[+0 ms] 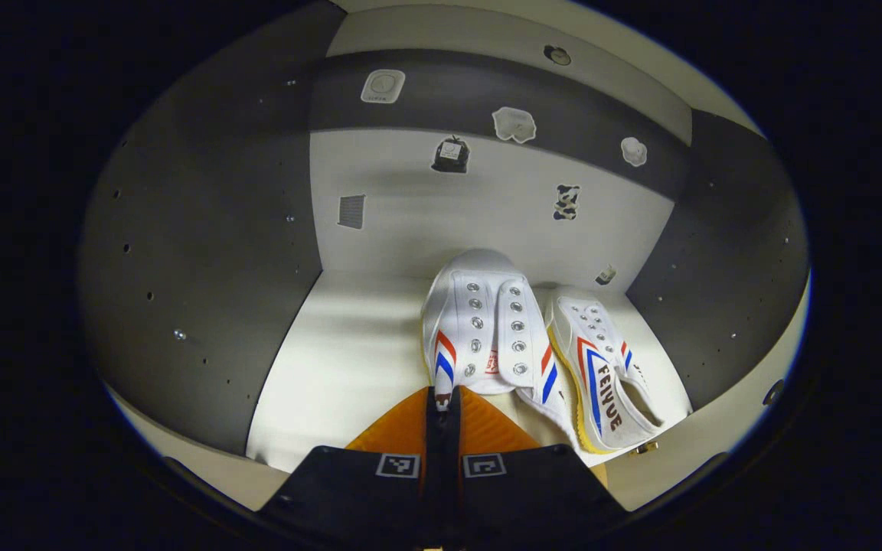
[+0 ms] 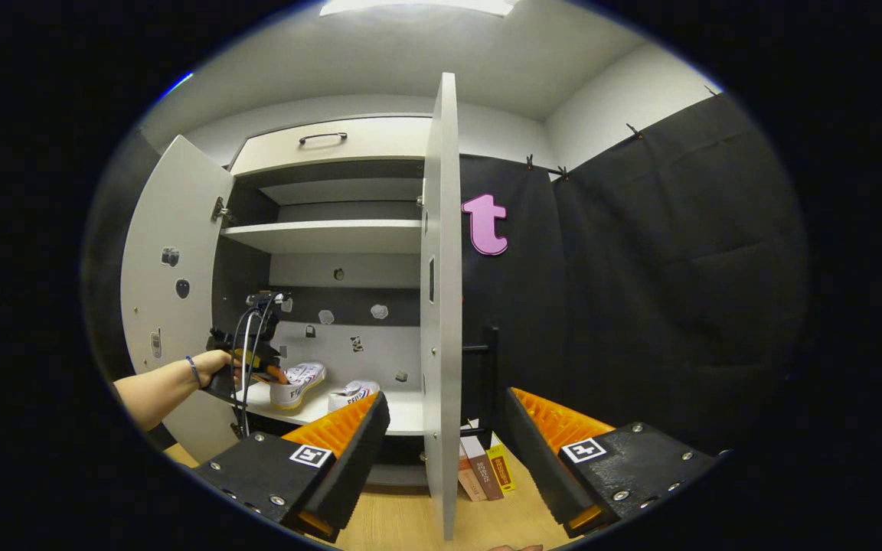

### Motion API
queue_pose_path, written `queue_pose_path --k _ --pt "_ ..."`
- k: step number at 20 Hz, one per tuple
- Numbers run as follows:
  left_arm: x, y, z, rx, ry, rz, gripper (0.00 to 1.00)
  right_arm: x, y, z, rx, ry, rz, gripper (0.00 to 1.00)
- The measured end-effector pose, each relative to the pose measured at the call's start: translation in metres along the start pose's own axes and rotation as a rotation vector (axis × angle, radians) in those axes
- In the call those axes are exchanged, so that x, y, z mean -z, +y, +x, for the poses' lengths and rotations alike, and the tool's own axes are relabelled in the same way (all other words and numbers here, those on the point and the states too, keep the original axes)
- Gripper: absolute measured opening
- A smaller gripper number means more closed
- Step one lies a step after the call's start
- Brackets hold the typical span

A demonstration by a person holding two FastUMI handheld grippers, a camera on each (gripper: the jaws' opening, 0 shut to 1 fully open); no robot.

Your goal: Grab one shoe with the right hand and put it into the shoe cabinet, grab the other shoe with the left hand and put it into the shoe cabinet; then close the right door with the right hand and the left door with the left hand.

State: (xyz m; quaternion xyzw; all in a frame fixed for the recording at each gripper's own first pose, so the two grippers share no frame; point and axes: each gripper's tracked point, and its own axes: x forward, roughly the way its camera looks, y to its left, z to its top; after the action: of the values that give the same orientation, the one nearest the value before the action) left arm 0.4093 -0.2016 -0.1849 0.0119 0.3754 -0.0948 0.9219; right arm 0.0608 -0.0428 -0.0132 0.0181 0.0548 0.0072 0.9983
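Both shoes sit on the cabinet's lower shelf (image 1: 349, 360): the right-hand shoe (image 1: 602, 375) lies free, while the left tongs (image 1: 441, 409), closed, pinch the heel of the other shoe (image 1: 487, 329), not yet released. Both doors are open. The right tongs (image 2: 441, 451) hang wide open and empty, straddling the right door's edge (image 2: 441, 306); the left door (image 2: 169, 283) is swung wide.

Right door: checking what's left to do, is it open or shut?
Open. The right door stands edge-on, swung out from the cabinet, shelves exposed.
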Motion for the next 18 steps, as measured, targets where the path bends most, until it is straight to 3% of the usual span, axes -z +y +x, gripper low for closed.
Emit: queue_pose_path --k 3,6,7,8,9,11,18 --pt "0.006 -0.001 0.007 -0.016 0.015 0.012 0.08 0.0 -0.012 -0.003 0.021 -0.003 -0.002 0.93" --pt "-0.008 -0.005 0.0 -0.009 -0.043 0.021 0.33 0.002 -0.025 -0.003 0.038 0.007 0.0 0.93" --pt "-0.021 -0.005 -0.008 -0.017 -0.087 0.048 0.36 0.003 -0.028 -0.003 0.04 0.007 0.007 0.93" --pt "-0.032 -0.008 -0.023 -0.012 -0.123 0.074 0.45 0.002 -0.031 -0.003 0.039 0.007 0.015 0.93" --pt "-0.04 -0.014 -0.034 -0.001 -0.161 0.098 0.46 0.003 -0.034 -0.002 0.041 0.008 0.02 0.93" --pt "-0.056 -0.025 -0.071 0.016 -0.244 0.118 1.0 0.006 -0.043 0.001 0.048 0.016 0.022 0.93" --pt "-0.084 -0.035 -0.225 0.041 -0.554 0.122 0.97 0.013 -0.061 0.014 0.028 0.037 0.014 0.93"
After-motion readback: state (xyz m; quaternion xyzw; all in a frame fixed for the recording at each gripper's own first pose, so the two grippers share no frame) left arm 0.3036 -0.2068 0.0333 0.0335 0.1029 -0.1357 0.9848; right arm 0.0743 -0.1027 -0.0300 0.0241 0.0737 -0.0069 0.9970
